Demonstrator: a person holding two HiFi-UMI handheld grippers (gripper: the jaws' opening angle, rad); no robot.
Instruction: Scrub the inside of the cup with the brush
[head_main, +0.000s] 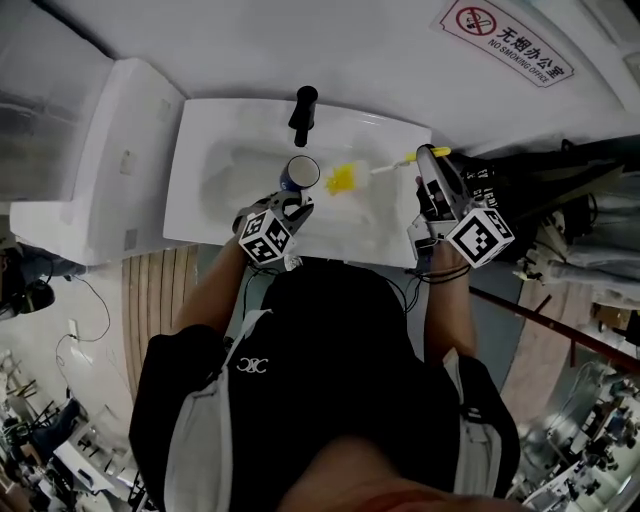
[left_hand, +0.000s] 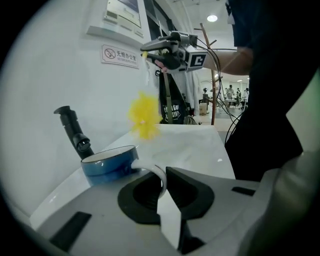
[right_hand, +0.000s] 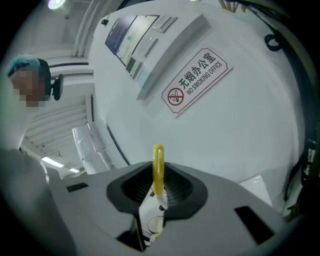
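A blue cup (head_main: 299, 173) with a white inside hangs over the white sink (head_main: 200, 215), just in front of the black faucet (head_main: 303, 114). My left gripper (head_main: 293, 203) is shut on the cup's white handle (left_hand: 153, 173), which sits between the jaws, and the cup (left_hand: 110, 162) is upright. The brush has a fluffy yellow head (head_main: 341, 179) that hovers beside the cup's mouth, outside it. In the left gripper view the yellow head (left_hand: 144, 116) floats above and beyond the cup. My right gripper (head_main: 432, 160) is shut on the brush's yellow loop end (right_hand: 158, 167).
The sink's basin lies below both tools, against a white wall with a no-smoking sign (right_hand: 195, 82). A white box-like unit (head_main: 95, 180) stands left of the sink. Cables and stands crowd the right side (head_main: 560, 240).
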